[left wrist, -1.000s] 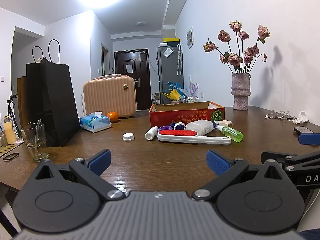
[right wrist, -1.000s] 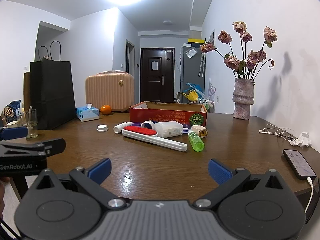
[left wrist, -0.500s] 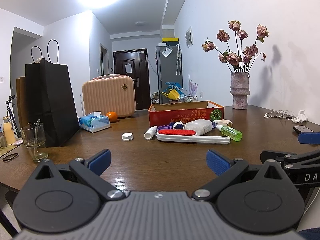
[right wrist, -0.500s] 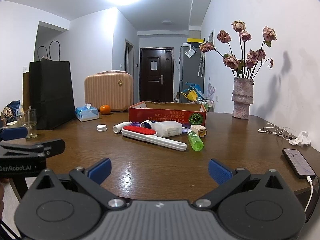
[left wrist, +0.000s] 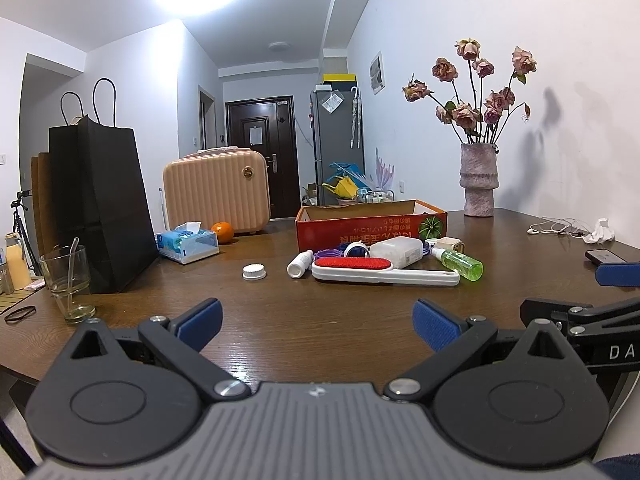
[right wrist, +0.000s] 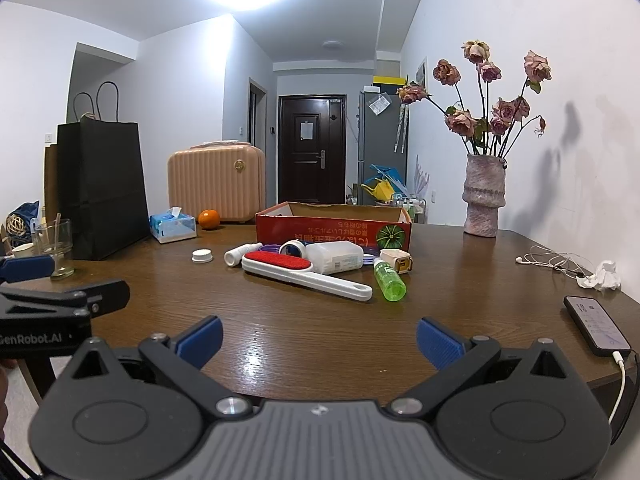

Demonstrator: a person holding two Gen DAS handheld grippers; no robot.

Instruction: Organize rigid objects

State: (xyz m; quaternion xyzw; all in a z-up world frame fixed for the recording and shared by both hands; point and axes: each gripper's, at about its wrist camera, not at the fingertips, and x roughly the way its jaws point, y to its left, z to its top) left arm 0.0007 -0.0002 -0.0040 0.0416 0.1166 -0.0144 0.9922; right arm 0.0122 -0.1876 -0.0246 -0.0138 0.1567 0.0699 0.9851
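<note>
Paired wrist views across a brown wooden worktop (left wrist: 320,332). The left gripper (left wrist: 318,318) and the right gripper (right wrist: 319,334) both hovered low over the near edge, side by side, each with its blue-padded jaws spread wide and holding nothing. The rigid objects lay clustered at mid-worktop, well apart from both grippers, directly in front of an open red cardboard box (left wrist: 370,226) printed with a watermelon. Nearest the cameras lay a white lint brush (left wrist: 384,274) with a red pad, flat, its handle pointing to the right. Behind it lay a white rectangular plastic bottle (left wrist: 398,252) on its side, with a roll of white tape (left wrist: 356,249) and a purple lid (left wrist: 322,255) to its left. A small white bottle (left wrist: 300,264) lay on its side just beside the brush's left end, and a white screw cap (left wrist: 254,272) sat alone further left. A green spray bottle (left wrist: 460,264) lay on its side at the right of the cluster, with a small cream-coloured box (right wrist: 396,261) just behind it. Elsewhere on the worktop stood a black paper bag (left wrist: 100,208), a drinking glass (left wrist: 68,280) with a straw, a blue tissue pack (left wrist: 186,242), an orange (left wrist: 222,232), a peach-coloured case (left wrist: 216,192) and a vase of dried roses (left wrist: 478,180). At the right lay white earphones (right wrist: 552,260), a crumpled tissue (right wrist: 606,276) and a smartphone (right wrist: 598,326) on a charging cable.
</note>
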